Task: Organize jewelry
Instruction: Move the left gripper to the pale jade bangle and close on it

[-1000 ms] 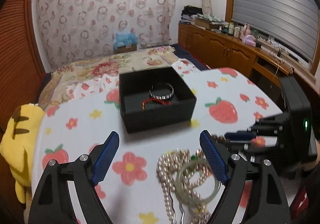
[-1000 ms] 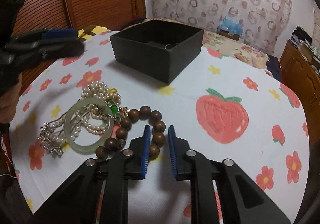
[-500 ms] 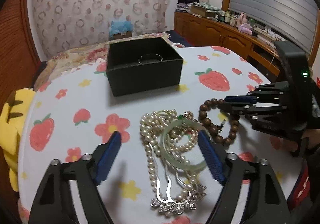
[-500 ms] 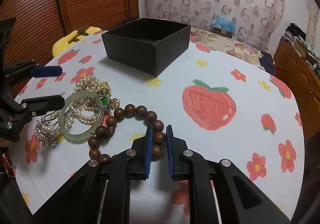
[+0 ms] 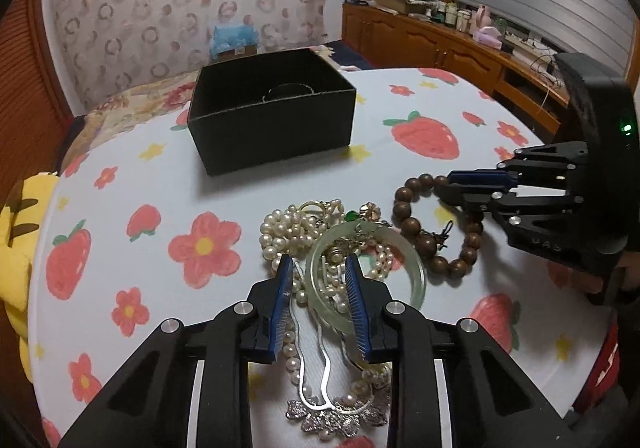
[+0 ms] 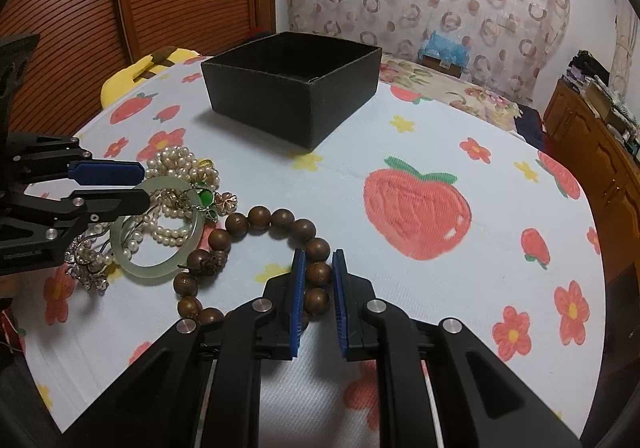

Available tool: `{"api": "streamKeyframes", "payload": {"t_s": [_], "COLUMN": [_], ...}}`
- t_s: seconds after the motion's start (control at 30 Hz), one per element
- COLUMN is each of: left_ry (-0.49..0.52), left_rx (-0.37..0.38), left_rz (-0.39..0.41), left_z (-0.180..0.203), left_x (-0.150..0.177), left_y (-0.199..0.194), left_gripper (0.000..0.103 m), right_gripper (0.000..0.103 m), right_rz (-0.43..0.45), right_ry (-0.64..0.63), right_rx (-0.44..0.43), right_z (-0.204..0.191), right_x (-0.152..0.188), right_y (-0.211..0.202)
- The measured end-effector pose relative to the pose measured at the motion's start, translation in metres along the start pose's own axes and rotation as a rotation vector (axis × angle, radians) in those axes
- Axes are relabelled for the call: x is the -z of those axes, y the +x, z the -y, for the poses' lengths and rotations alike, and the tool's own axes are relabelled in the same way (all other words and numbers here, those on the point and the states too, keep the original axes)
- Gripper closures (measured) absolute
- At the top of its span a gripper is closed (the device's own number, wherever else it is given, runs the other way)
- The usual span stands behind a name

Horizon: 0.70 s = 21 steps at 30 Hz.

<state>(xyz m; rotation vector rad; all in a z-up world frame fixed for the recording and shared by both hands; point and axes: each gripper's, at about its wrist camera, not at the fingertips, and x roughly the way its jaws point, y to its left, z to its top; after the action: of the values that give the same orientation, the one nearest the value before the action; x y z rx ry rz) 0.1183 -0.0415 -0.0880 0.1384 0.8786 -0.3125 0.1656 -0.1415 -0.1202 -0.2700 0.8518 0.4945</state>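
1. Both views are lit by warm, fairly dim indoor light from above; colours lean orange-red.
2. The box (image 5: 276, 128) casts a soft shadow on the cloth (image 5: 400, 184) on its near side.
3. The box's inside is nearly black, so little shows there.
4. Fisheye bending curves the cloth's edge and the walls; dark vignette fills the corners.
5. Focus is sharp at centre and softer toward the rims.
6. Small glints sit on the bangle (image 6: 160, 268) and gripper screws.
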Motion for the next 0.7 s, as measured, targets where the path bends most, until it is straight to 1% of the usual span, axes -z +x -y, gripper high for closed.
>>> {"api": "streamKeyframes", "payload": {"t_s": [0.1, 0.17, 0.2, 0.37, 0.5, 0.6, 0.7], "left_ry": [0.004, 0.001, 0.0, -0.003, -0.013, -0.011, -0.016], "left_rx": [0.006, 0.009, 0.007, 0.023, 0.033, 0.022, 0.028], "left_rz": [0.0, -0.001, -0.006, 0.003, 0.048, 0.086, 0.114], "left_z": [0.0, -0.001, -0.001, -0.003, -0.003, -0.001, -0.001], "left_x": [-0.002, -0.003, -0.004, -0.005, -0.002, -0.002, -0.003], "left_y": [0.004, 0.006, 0.008, 0.007, -0.006, -0.018, -0.029], "left_gripper": [0.078, 0.083, 0.088, 0.091, 0.095, 0.096, 0.096], "right_gripper": [0.088, 0.088, 0.088, 0.088, 0.088, 0.087, 0.087], "right_rz": [0.0, 0.0, 0.0, 0.001, 0.001, 0.001, 0.001], "right_ry": [-0.003, 0.0, 0.001, 0.002, 0.002, 0.003, 0.003], "right_rx": [0.003, 0.0, -0.002, -0.003, -0.003, -0.003, -0.003], "right_z": [0.0, 0.0, 0.0, 0.0, 0.0, 0.0, 0.0], "right_x": [0.0, -0.001, -0.001, 0.0, 0.0, 0.0, 0.0], "right_y": [0.0, 0.001, 0.001, -0.001, 0.0, -0.001, -0.001]}}
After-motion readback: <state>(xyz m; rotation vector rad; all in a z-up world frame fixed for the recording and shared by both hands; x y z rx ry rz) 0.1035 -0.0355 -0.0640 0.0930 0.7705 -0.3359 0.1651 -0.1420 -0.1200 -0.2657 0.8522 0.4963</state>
